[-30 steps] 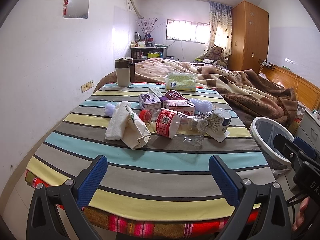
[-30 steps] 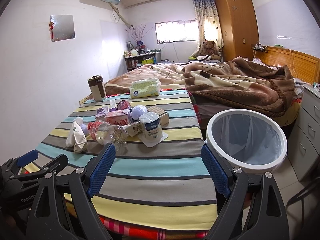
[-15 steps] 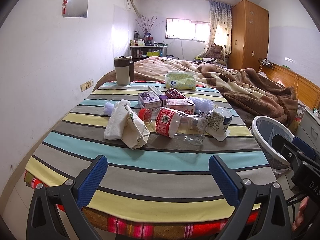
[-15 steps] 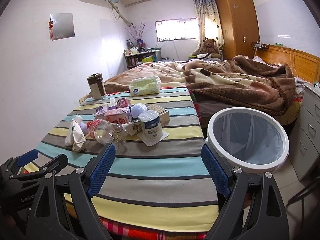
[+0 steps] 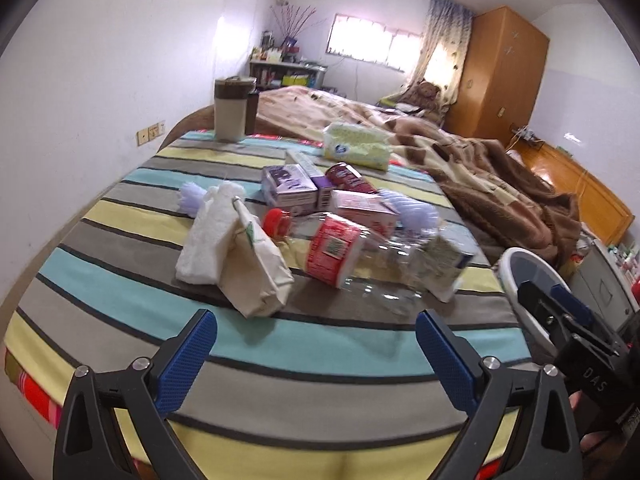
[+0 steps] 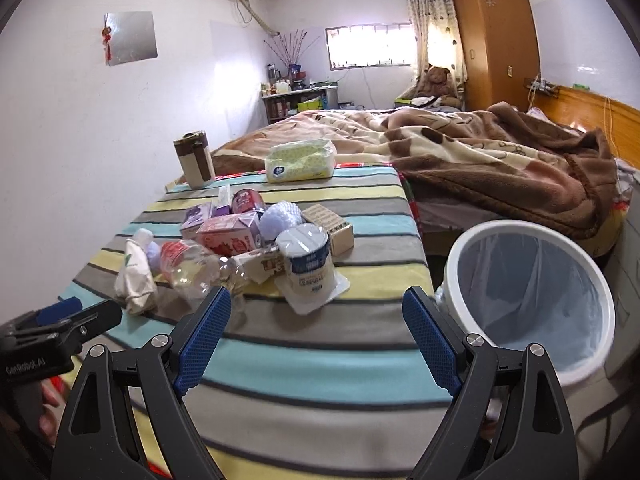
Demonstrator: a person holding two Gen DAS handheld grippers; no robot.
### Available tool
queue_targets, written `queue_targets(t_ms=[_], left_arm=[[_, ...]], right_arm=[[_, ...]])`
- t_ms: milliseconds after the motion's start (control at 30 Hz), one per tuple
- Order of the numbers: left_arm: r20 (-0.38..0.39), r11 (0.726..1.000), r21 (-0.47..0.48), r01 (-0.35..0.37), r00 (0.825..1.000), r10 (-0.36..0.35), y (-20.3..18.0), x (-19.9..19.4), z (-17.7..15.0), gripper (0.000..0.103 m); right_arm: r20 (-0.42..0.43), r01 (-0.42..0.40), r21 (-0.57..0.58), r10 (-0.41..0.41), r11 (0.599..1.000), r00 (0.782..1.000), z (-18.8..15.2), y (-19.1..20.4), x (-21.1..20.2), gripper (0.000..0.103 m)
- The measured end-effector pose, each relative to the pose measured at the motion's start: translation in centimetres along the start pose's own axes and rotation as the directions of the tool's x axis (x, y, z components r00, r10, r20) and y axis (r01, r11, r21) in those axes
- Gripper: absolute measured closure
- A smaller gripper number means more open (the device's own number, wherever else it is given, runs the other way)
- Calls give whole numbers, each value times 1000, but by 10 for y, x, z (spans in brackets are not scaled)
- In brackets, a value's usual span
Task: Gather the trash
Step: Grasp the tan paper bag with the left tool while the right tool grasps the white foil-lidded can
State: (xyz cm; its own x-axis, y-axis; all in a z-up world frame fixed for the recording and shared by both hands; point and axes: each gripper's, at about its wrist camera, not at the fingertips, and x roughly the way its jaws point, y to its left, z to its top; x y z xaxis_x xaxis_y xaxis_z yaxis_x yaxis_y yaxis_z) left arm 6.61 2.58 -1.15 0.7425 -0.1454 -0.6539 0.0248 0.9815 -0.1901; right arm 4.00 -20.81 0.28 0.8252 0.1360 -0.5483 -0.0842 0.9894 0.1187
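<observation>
Trash lies in a heap on the striped table (image 5: 280, 348): a clear plastic bottle (image 5: 344, 252) with a red cap and label, a crumpled paper bag (image 5: 256, 272), a white cup (image 6: 310, 266), pink (image 6: 230, 236) and purple (image 5: 288, 188) cartons, and a red can (image 5: 350, 178). A white bin (image 6: 528, 300) with a liner stands on the floor right of the table. My left gripper (image 5: 316, 356) is open and empty, above the table's near part, in front of the bag and bottle. My right gripper (image 6: 316, 338) is open and empty, in front of the cup.
A tissue pack (image 6: 300, 160) and a brown-and-cream mug (image 6: 194, 164) stand at the table's far end. A bed with a brown blanket (image 6: 500, 160) lies beyond. A small cardboard box (image 6: 328, 228) sits behind the cup. A white wall runs along the left.
Both grippers have moved forward toward the heap, which now looks larger. The left view has tilted and blurred with the motion. Both stay open.
</observation>
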Motion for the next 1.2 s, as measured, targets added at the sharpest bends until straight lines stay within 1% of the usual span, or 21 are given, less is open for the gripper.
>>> queue_targets(t_ms=[67,133,200,267,333,400,467,533,600,767,867,967,1067,1200], left_arm=[[-14,1000,-15,4,1000,-4,6,7,4,4],[-36,999,-51,18,999,-20,17,17,8,4],[-50,997,-80,-4,999,0,27,25,12,4],[-53,996,-87,-32,998,27,35,30,15,4],[-62,991,-128,-36,998,28,49,38,21,5],[-70,983,-176,-49,997,37,63,44,27,8],[-72,980,-188,-62,996,50,70,49,31,8],[-94,977,-205,-54,995,35,77,58,34,8],[-115,973,-225,-52,993,26,81,65,35,9],[-151,970,-237,-61,988,25,81,80,35,9],[-186,965,-256,-51,983,2,80,91,34,9],[-182,964,-259,-56,983,8,79,92,34,9],[-175,955,-292,-49,985,-3,82,93,35,9],[-174,949,-311,-50,985,-5,81,92,36,9]], right_arm=[[-14,-6,-13,5,1000,1000,4,2,8,14],[-30,-15,-15,15,1000,999,8,1,16,14],[-38,-14,-22,13,1000,999,11,1,22,14],[-62,-11,-23,10,1000,998,14,1,32,14],[-88,-20,-16,19,1000,996,16,0,42,18],[-101,-29,-17,27,999,995,17,1,48,23],[-126,-38,-11,36,999,991,17,1,54,24],[-138,-48,-15,46,999,989,17,4,57,25],[-145,-55,-19,52,998,988,18,5,59,27],[-156,-60,-20,57,998,986,24,5,66,28],[-167,-68,-14,64,998,984,27,5,73,32],[-169,-64,-6,62,998,984,28,4,76,33],[-179,-64,-8,62,998,982,26,4,79,40],[-193,-67,-2,65,998,979,25,2,84,42]])
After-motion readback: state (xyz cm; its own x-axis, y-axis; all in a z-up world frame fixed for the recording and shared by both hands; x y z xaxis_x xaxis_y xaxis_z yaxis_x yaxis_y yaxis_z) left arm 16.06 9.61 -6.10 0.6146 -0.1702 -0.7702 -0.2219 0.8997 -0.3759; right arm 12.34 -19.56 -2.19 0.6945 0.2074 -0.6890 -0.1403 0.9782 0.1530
